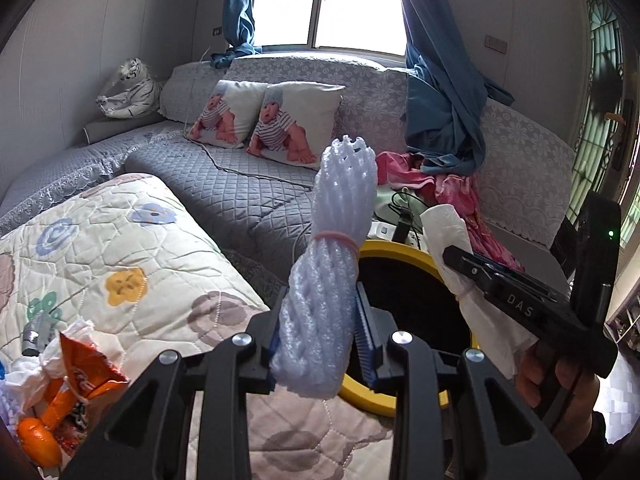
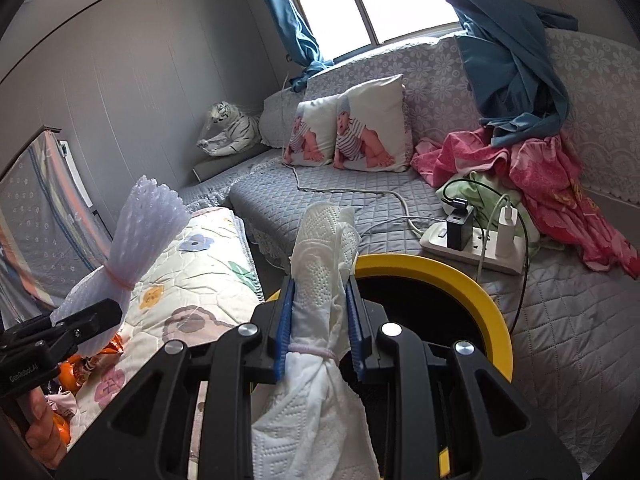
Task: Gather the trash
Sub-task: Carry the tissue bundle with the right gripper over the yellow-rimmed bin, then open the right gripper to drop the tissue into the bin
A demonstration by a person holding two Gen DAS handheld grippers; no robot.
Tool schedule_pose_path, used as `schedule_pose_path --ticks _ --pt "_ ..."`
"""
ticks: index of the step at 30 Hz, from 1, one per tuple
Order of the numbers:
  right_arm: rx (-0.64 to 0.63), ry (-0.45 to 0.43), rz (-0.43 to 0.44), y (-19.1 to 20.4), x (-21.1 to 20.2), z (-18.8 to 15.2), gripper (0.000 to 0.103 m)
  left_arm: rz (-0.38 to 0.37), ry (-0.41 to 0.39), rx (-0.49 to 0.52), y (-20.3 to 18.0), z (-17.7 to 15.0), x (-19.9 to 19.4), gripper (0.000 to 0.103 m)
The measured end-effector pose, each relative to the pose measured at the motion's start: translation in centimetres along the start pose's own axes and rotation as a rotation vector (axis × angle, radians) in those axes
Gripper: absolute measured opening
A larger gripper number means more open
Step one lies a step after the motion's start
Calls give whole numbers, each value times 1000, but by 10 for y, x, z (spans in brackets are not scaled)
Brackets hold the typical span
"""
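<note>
Jaws of the left gripper (image 1: 320,344) are clamping a bundle of white foam netting (image 1: 332,256) tied with a rubber band, holding it upright beside the yellow-rimmed bin (image 1: 400,250). Those of the right gripper (image 2: 320,328) are pinching a tied wad of paper towel (image 2: 324,264) just above the bin's dark opening. More wrappers (image 1: 80,376) are lying on the floral quilt (image 1: 132,248).
</note>
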State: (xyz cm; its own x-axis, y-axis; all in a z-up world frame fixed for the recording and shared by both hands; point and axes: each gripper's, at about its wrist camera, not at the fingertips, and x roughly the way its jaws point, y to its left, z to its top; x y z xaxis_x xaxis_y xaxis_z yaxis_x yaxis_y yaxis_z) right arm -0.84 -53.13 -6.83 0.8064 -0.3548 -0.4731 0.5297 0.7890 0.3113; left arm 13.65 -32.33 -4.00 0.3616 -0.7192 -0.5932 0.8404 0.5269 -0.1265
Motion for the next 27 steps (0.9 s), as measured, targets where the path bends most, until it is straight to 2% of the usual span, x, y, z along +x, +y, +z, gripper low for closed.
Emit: schedule_pose_path --ticks 9,12,16,19,22,23,25,27 --pt "75 40 -73 -32 20 -3 24 -63 67 -22 -9 -6 55 29" --pt "99 62 -81 -40 26 -4 24 -88 83 -58 -5 -8 65 29" --pt "111 73 -82 -45 30 -4 24 -86 108 -67 -6 -10 75 29" --pt "122 76 -87 -48 30 -3 26 -126 118 -105 -2 -9 80 30" --pt "115 74 -90 -47 30 -2 30 -116 109 -112 0 -8 79 39" --pt "111 76 -94 -47 31 -2 33 -115 107 -122 2 -7 79 42" --pt "121 72 -97 -48 30 -1 45 -98 96 -139 5 -6 77 59" --pt "135 61 -101 -51 28 0 55 -85 87 -155 9 -4 76 62"
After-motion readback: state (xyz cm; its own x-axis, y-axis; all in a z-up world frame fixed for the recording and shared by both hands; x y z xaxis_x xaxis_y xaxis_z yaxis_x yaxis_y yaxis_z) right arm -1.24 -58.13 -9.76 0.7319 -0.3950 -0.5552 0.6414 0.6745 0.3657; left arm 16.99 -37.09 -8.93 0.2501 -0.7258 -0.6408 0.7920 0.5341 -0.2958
